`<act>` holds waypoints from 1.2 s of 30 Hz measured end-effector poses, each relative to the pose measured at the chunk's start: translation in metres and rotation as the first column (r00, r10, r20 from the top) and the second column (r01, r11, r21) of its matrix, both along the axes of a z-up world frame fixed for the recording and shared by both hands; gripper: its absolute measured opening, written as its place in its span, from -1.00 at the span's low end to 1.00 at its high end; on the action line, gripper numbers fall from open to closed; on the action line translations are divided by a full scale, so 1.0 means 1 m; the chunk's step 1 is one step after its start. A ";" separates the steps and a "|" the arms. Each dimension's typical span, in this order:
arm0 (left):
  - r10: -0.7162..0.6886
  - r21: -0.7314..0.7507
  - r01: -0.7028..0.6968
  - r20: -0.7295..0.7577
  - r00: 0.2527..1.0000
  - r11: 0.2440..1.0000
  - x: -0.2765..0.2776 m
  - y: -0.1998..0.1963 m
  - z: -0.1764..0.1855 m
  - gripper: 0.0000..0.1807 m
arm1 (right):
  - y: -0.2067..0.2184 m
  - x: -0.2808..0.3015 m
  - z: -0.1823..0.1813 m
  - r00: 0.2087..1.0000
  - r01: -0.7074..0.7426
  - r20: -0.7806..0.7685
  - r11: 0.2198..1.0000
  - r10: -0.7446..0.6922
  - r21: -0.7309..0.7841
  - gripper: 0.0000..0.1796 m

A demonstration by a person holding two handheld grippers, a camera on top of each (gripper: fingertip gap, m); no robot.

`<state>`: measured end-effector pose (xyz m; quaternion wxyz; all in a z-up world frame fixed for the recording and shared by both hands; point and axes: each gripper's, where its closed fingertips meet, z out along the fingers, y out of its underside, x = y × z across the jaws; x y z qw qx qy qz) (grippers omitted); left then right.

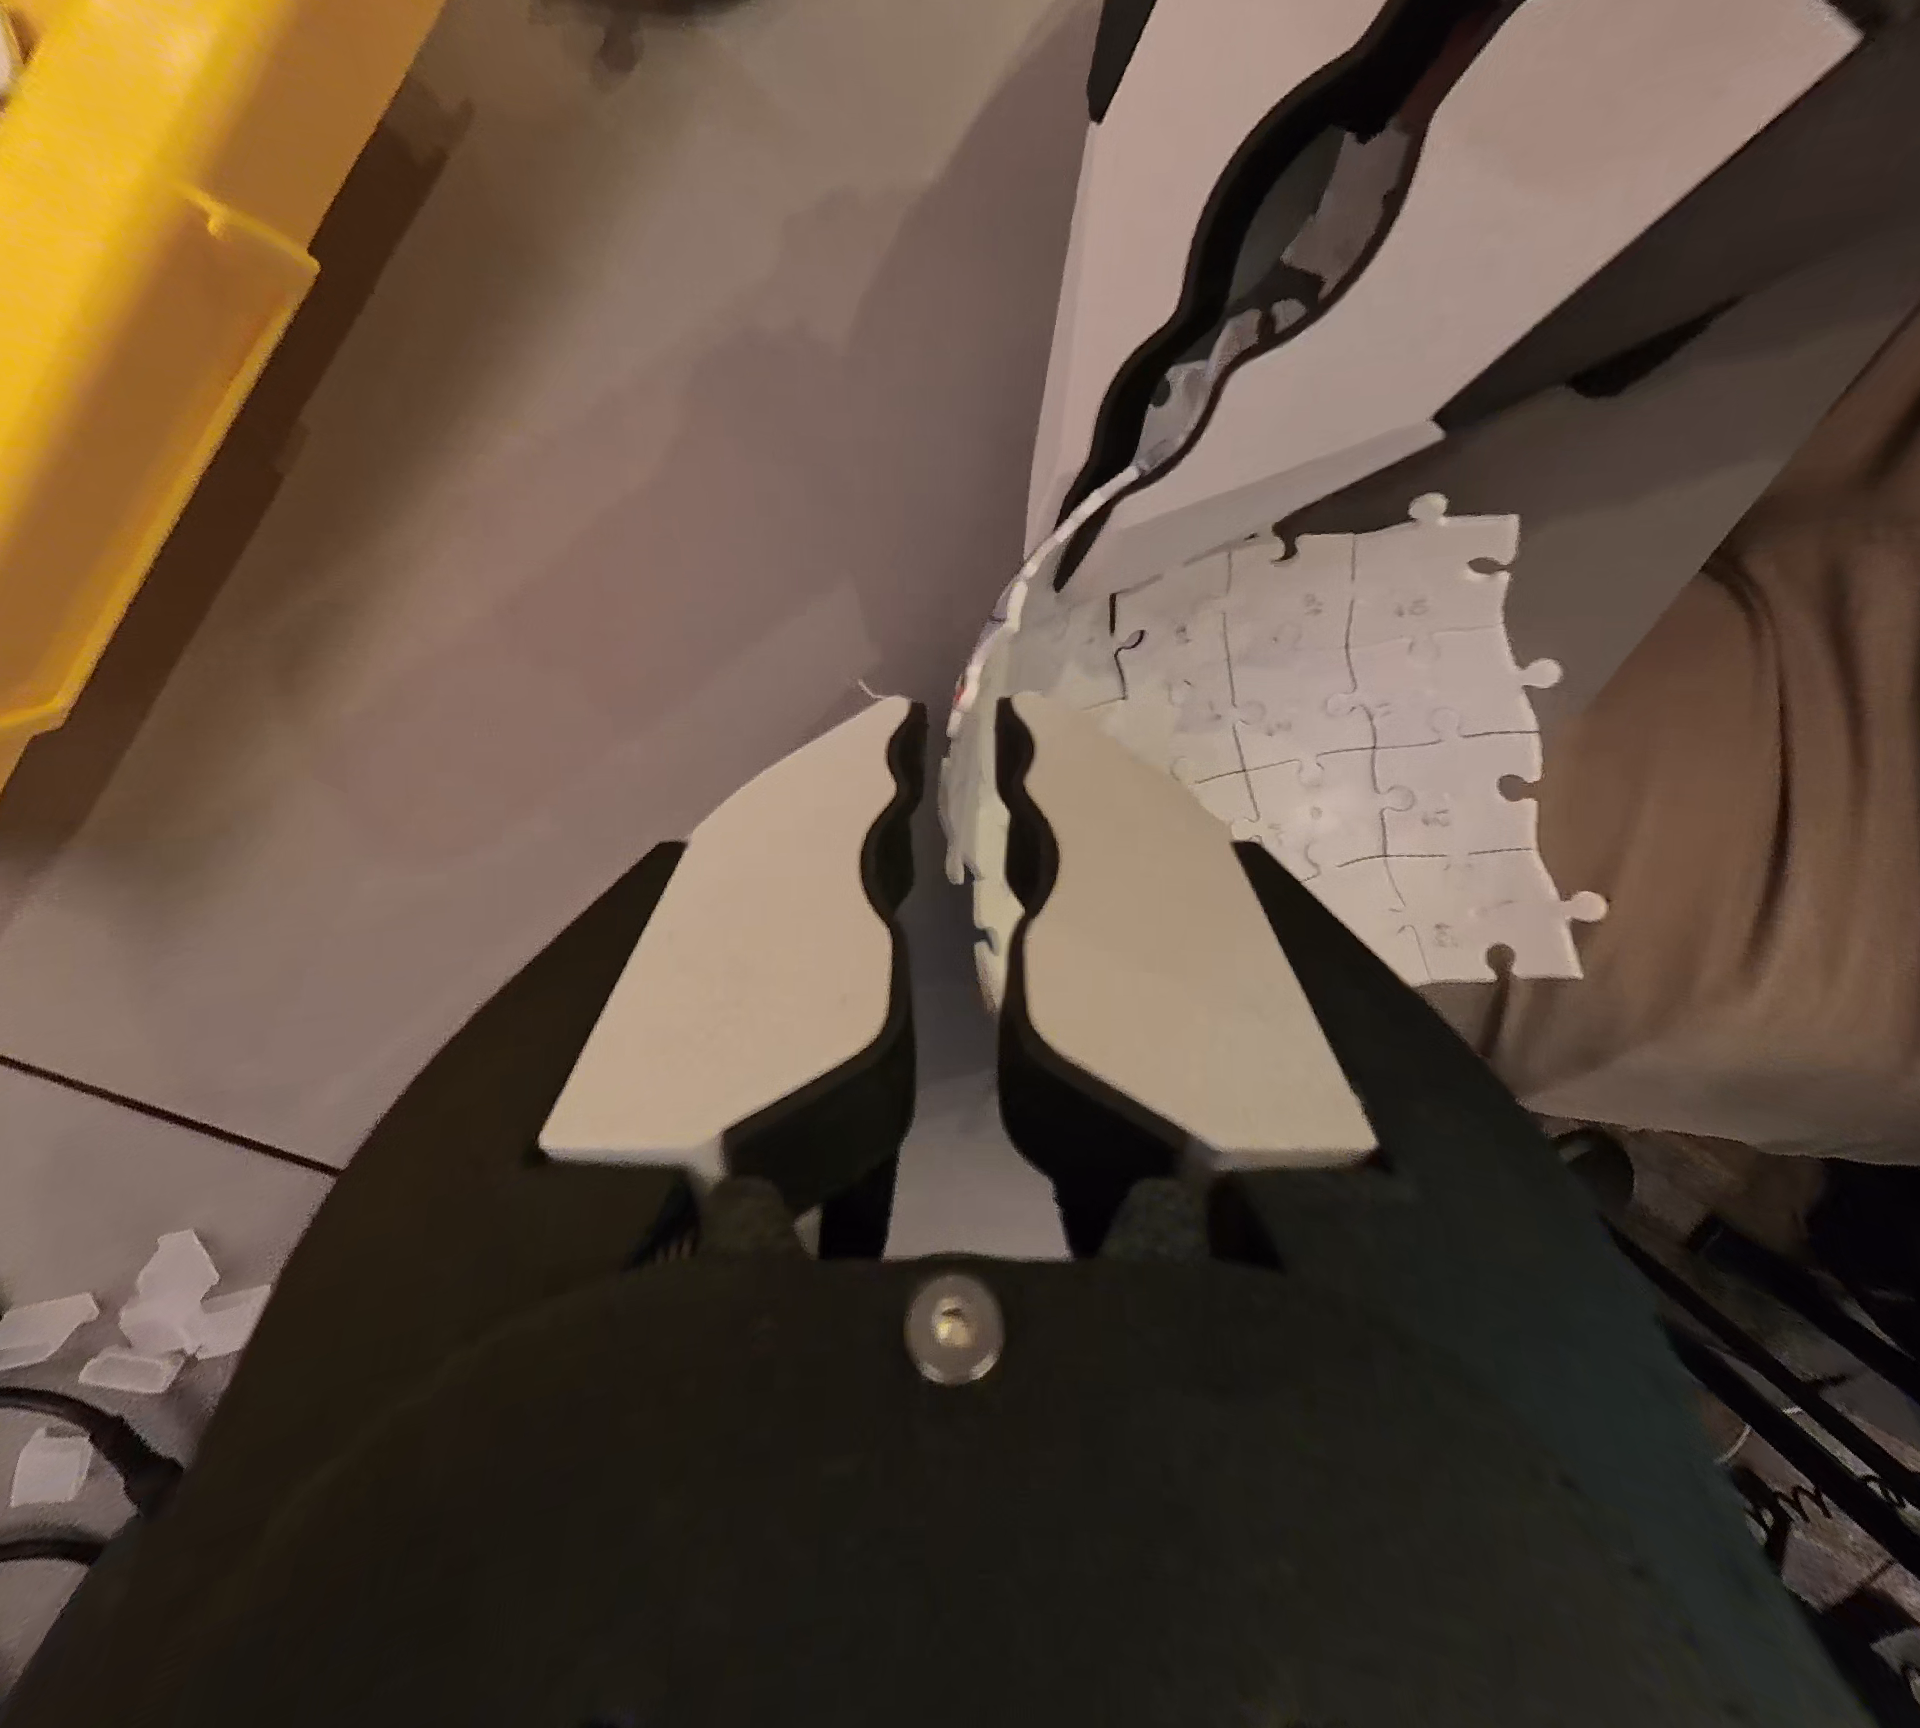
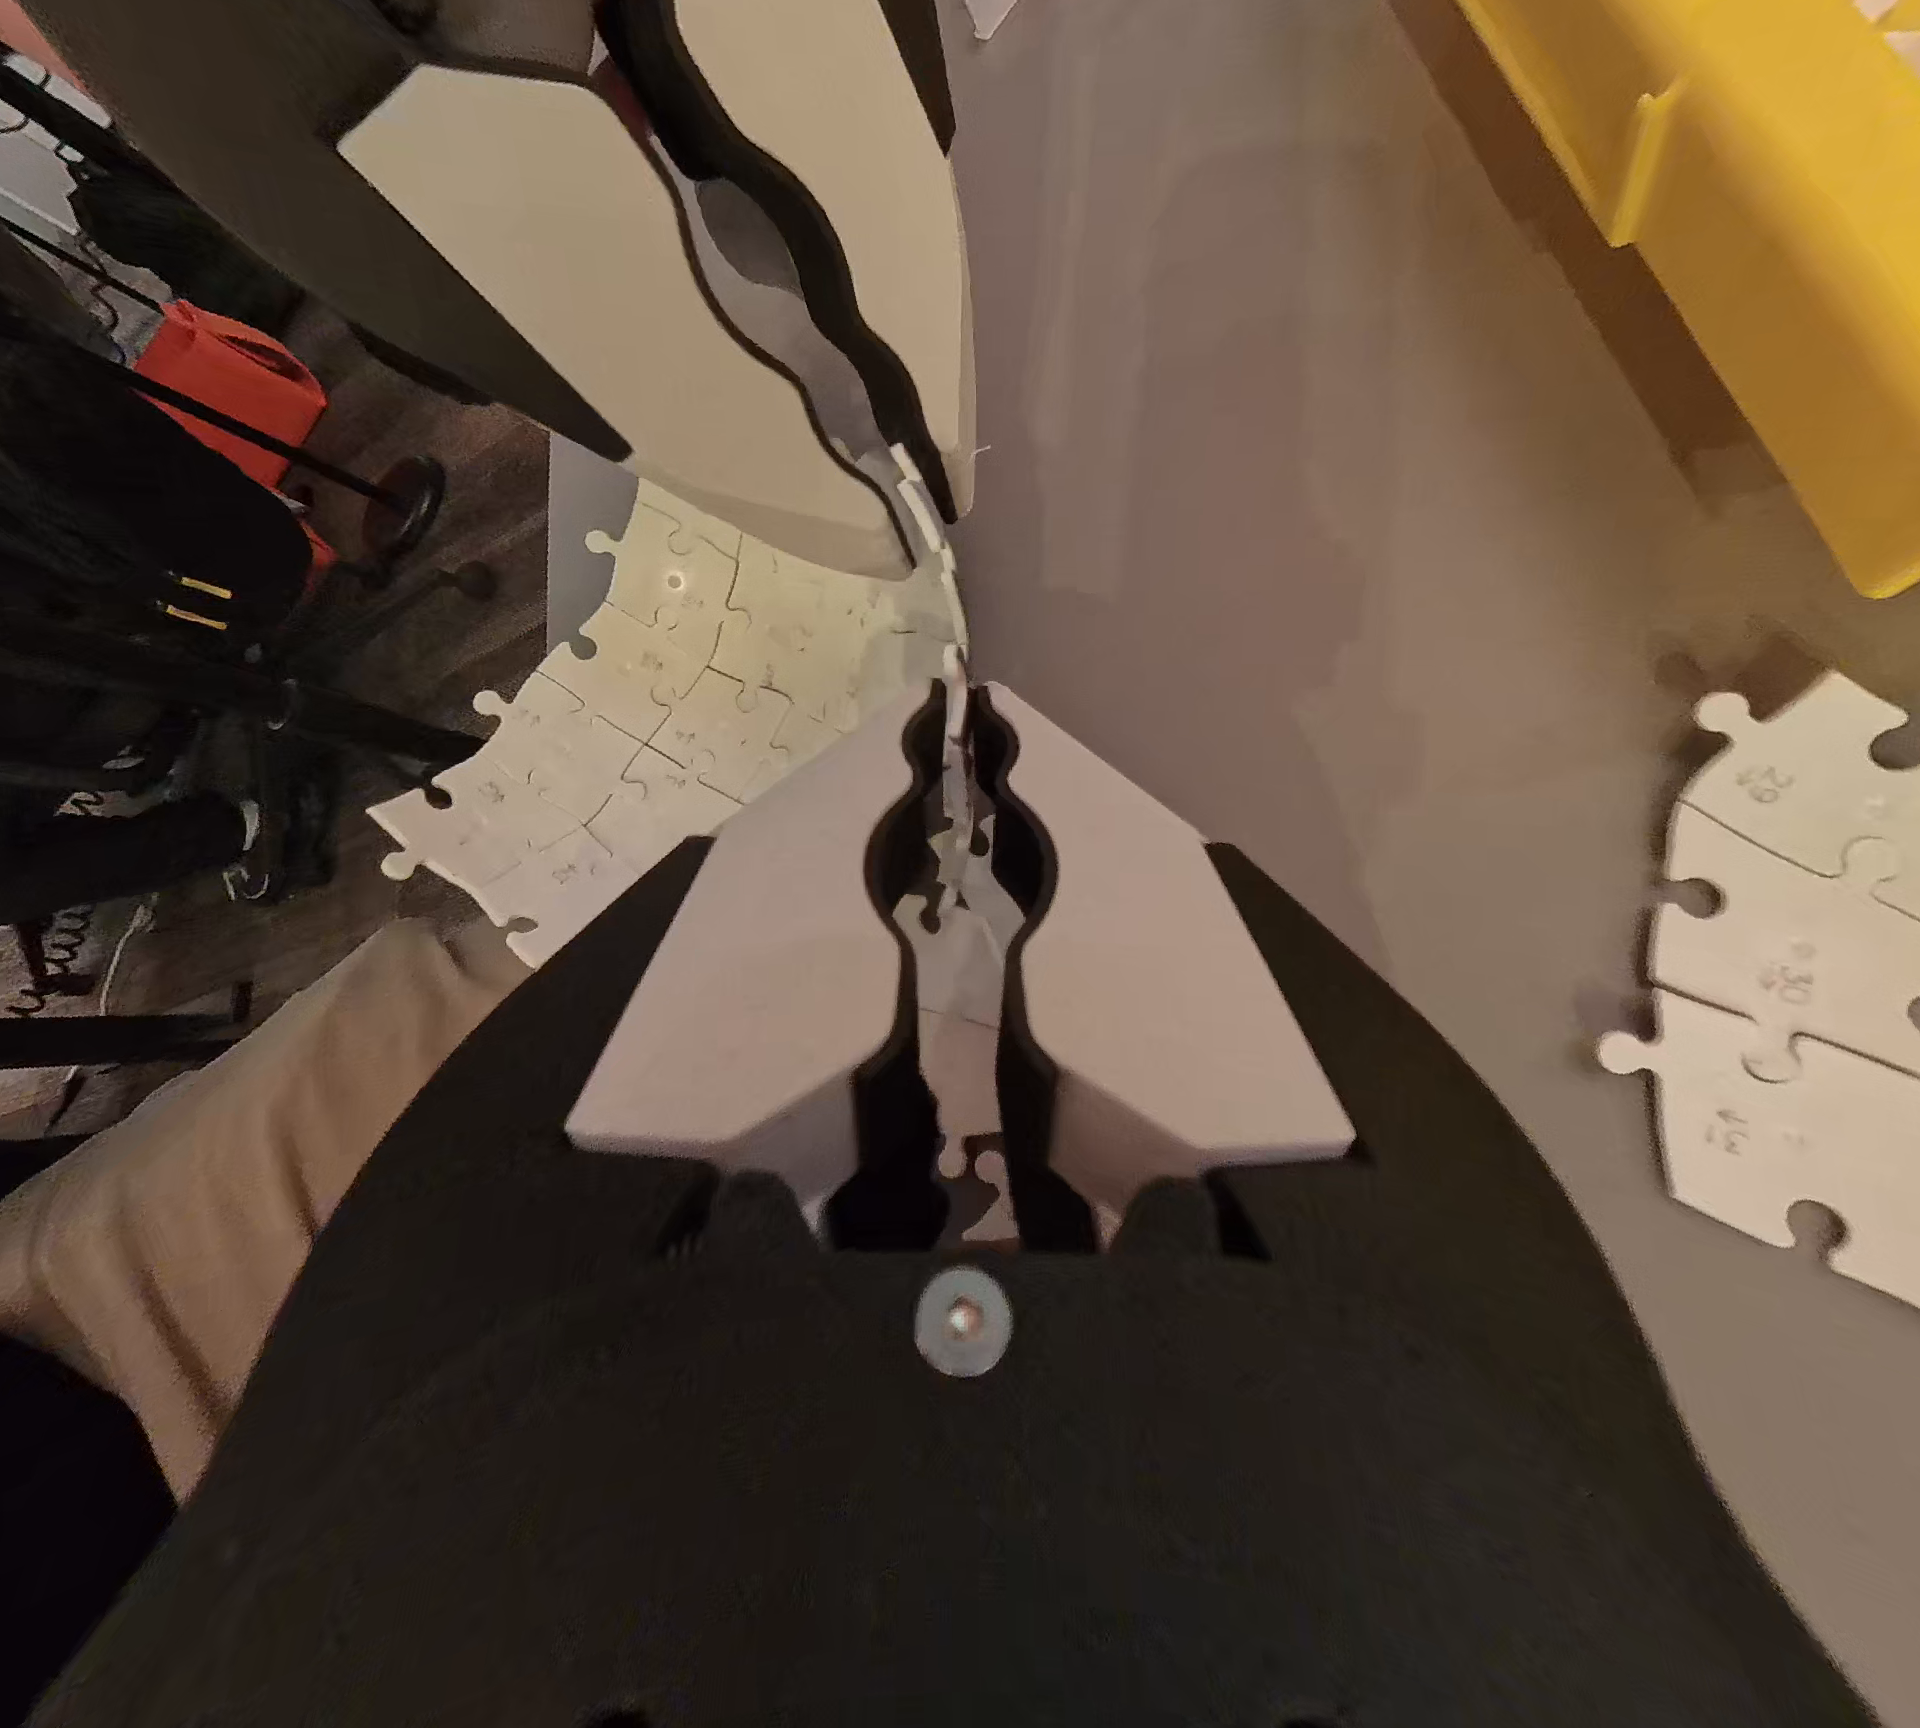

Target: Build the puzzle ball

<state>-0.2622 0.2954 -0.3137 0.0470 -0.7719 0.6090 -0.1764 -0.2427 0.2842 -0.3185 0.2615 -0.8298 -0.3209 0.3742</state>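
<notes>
We hold the curved puzzle section (image 1: 1340,743) between both claws, raised off the grey table (image 1: 623,483). The left gripper (image 1: 961,722) is clenched on the section's edge: its jaws stand nearly together, with the thin white edge pinched between them at the tips. The right gripper (image 2: 961,702) is likewise clamped on the same section, whose edge runs down the channel between its jaws toward the palm. In the left wrist view, the right gripper enters from ahead and to the right of our claw, its tips meeting the section's rim just beyond our own. In the right wrist view, the left gripper (image 2: 925,525) comes in from ahead and slightly left, tips almost touching ours. The body of the section fans out to the right of the left claw and to the left of the right claw.

A second, smaller assembled group of pieces (image 2: 1787,982) lies flat on the table, to the right of the right claw. A yellow bin (image 1: 156,224) sits on the table, far left of the left claw. Small loose white pieces (image 1: 156,1304) lie near the left claw's lower left.
</notes>
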 end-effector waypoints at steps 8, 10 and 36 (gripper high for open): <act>0.027 0.002 -0.027 -0.004 1.000 1.000 -0.004 -0.002 -0.005 -0.93 | -0.006 0.009 -0.003 1.000 -0.010 -0.009 0.997 0.009 -0.075 -0.84; 0.029 0.013 -0.029 0.009 1.000 0.999 -0.004 -0.003 -0.004 -0.94 | -0.008 0.013 -0.002 1.000 -0.016 -0.011 0.995 0.015 -0.095 -0.83; 0.212 0.143 -0.223 0.088 0.973 0.964 -0.014 -0.005 0.010 -0.96 | -0.019 0.002 -0.003 0.997 -0.019 -0.074 0.983 0.006 -0.182 -0.97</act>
